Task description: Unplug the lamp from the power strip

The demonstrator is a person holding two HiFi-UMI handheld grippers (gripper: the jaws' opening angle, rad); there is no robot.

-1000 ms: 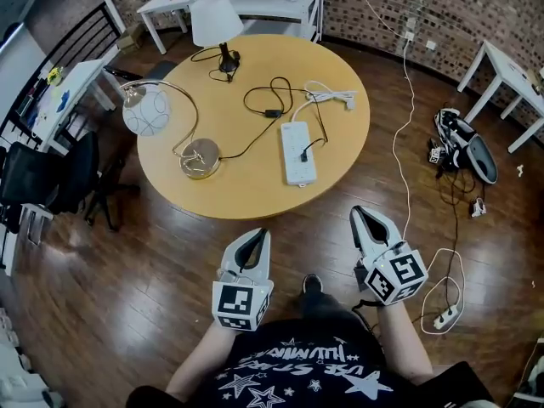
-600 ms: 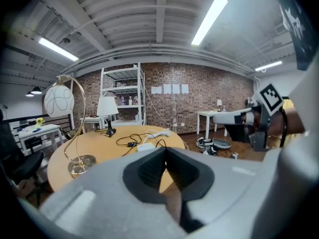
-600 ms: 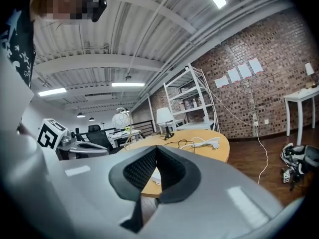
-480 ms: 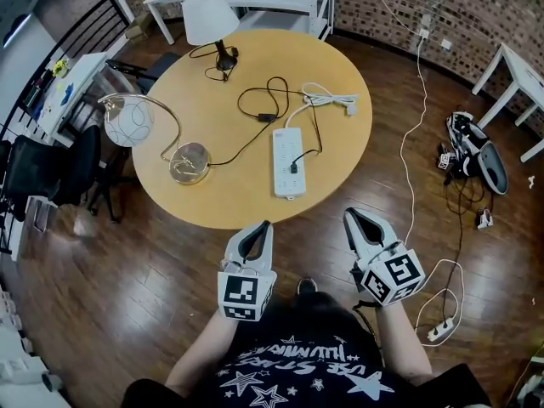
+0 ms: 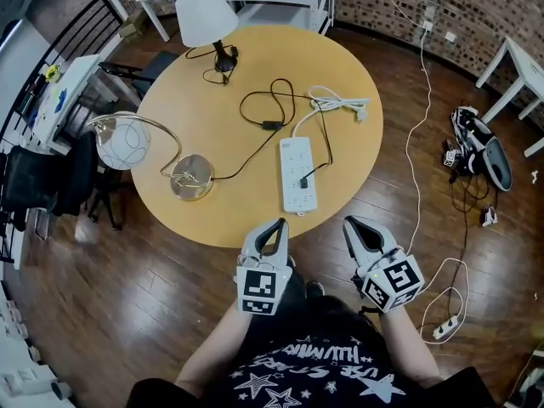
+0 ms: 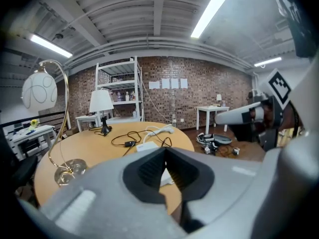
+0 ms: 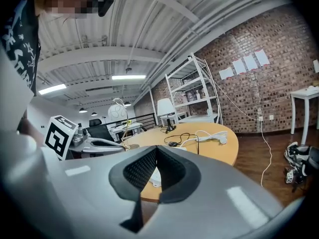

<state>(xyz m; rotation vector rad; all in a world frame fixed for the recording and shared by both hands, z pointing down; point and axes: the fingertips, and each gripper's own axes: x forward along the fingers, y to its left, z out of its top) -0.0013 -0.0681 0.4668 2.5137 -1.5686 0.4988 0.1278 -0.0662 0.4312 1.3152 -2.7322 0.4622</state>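
A white power strip (image 5: pixel 297 174) lies on the round wooden table (image 5: pixel 365 155), with a black plug (image 5: pixel 303 183) in it. The plug's black cord loops through an inline switch (image 5: pixel 272 125) toward the gold base (image 5: pixel 191 185) of a lamp with a glass globe (image 5: pixel 123 143). A second lamp with a white shade (image 5: pixel 204 15) stands at the far side. My left gripper (image 5: pixel 272 226) and right gripper (image 5: pixel 354 224) hover just short of the table's near edge, both shut and empty. The strip (image 6: pixel 145 146) shows beyond the left gripper (image 6: pixel 165 151); the right gripper (image 7: pixel 156 148) points at the table.
The strip's white cord (image 5: pixel 340 103) lies coiled on the table. On the floor to the right lie a white cable (image 5: pixel 412 134), another power strip (image 5: pixel 446 325) and a bag (image 5: pixel 480 147). Chairs (image 5: pixel 51 177) and a desk (image 5: pixel 59 92) stand at the left.
Both grippers have come closer to the table's near edge, and the left one has shifted right toward the power strip. Both stay shut.
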